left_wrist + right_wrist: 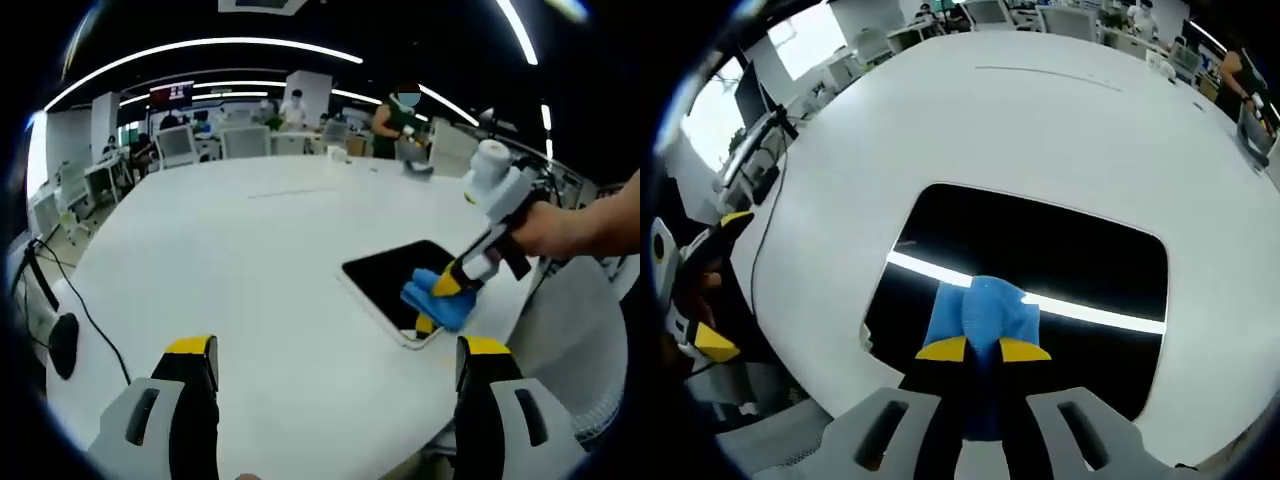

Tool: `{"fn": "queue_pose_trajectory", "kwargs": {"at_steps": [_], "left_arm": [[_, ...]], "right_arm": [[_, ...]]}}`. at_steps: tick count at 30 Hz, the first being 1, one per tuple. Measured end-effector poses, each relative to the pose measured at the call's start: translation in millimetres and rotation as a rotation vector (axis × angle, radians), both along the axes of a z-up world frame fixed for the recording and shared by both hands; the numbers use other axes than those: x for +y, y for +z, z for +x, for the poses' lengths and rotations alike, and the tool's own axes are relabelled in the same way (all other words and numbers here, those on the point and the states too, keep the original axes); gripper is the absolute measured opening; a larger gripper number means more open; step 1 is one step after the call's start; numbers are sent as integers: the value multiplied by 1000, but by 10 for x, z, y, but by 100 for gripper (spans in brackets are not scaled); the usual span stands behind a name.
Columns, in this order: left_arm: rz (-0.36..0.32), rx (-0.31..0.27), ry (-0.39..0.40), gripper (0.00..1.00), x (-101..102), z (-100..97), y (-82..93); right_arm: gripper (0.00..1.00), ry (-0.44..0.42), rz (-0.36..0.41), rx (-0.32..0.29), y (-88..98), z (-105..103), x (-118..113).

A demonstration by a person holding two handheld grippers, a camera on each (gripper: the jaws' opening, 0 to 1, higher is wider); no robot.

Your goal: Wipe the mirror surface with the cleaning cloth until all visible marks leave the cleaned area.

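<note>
The mirror (385,272) is a dark rounded rectangle lying flat on the white table (250,260), near its right edge. My right gripper (447,298), held by a hand, comes in from the right and presses a blue cleaning cloth (438,302) onto the mirror's near corner. In the right gripper view, the right gripper (983,349) is shut on the cloth (983,306), which rests on the mirror (1060,250) across a reflected ceiling light strip. My left gripper (337,350) hovers open over bare table; it also appears at the left edge (725,280).
The table (1040,120) is broad and white. A black cable and a dark oval object (62,345) hang beside its left edge. Office chairs (176,145), desks and people stand far behind. A small object (418,166) sits at the table's far side.
</note>
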State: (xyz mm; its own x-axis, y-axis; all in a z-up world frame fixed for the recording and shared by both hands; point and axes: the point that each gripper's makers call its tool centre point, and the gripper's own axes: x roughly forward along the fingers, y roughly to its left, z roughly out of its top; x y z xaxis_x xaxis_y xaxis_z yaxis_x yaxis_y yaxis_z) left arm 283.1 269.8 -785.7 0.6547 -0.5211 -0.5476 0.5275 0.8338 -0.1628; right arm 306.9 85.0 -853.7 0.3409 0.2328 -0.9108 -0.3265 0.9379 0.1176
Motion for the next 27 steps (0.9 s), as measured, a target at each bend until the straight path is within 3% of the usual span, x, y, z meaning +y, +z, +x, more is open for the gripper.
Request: {"fn": "queue_pose_trajectory", "kwargs": {"at_steps": [3,5,17,27], "left_arm": [[7,-43,13,99,41,16,30],[-9,-44,13,99,30,12,32],[-20,-48,9,99,13,-62,65],[-18,-48,26,99,86,-105,58]], "right_arm": [[5,20,-9,-4,1,-14,88],[5,46,-33,-16,3,-15,125],[5,17,-2,-13,13,-19,158],[5,56,5,-24,5,-38,329]]}}
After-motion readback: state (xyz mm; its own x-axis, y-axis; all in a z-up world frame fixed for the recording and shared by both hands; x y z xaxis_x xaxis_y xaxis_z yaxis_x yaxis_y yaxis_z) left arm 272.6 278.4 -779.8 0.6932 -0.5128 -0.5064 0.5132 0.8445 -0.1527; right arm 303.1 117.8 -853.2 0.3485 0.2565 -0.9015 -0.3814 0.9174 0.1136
